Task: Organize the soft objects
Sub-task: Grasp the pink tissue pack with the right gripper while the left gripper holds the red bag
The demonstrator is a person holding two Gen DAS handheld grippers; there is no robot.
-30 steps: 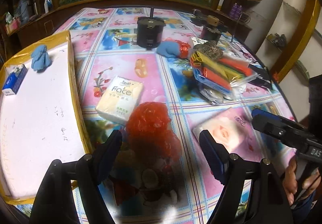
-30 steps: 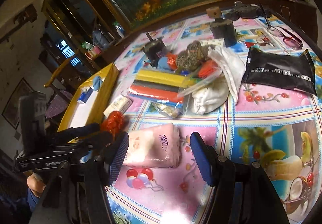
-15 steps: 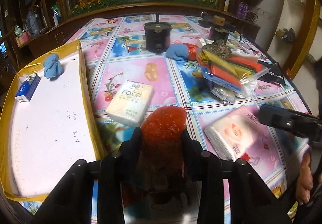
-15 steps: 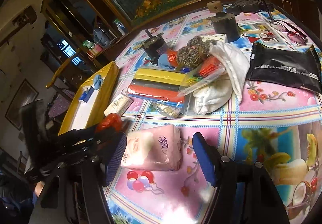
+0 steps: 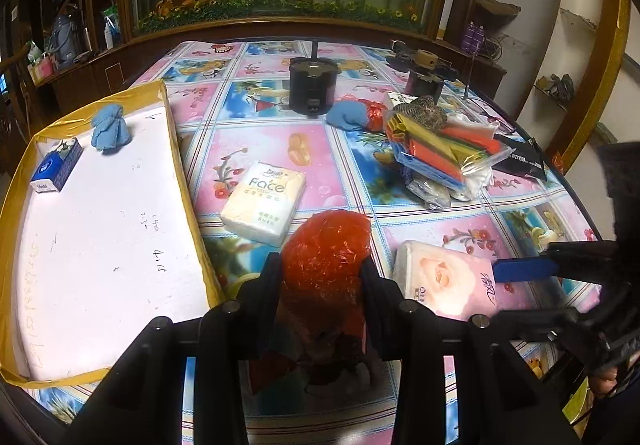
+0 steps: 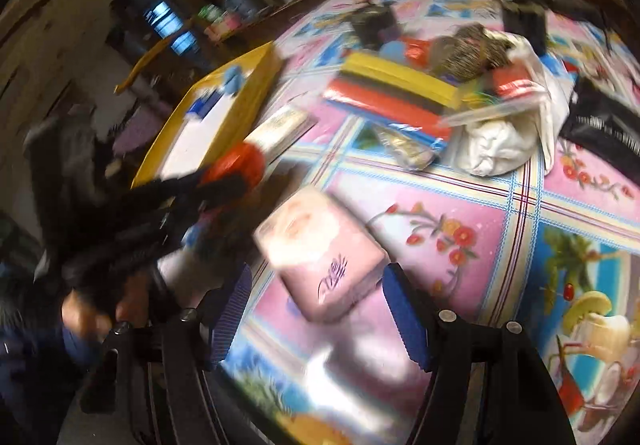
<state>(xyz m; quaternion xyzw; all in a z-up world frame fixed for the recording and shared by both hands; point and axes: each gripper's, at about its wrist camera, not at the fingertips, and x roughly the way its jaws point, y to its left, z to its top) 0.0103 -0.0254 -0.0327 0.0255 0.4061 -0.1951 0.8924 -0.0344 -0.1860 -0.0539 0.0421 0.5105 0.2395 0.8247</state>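
Left wrist view: far left, the tray (image 5: 188, 181) holds a blue box (image 5: 56, 169) and a blue cloth (image 5: 109, 127) at its far end. Just right of it, the Face pack (image 5: 264, 201) lies flat on the table (image 5: 256, 133). Near centre, the left gripper (image 5: 319, 277) is clamped tight on the red bag (image 5: 326, 249), lifted clear of the cloth. To the right, the pink pack (image 5: 444, 281) lies flat with a blue pad (image 5: 524, 269) of the right gripper beside it. Right wrist view, blurred: the right gripper (image 6: 316, 319) gapes wide, holding nothing, its pads either side of that pack (image 6: 320, 245). Far right, a bag pile (image 5: 444, 153).
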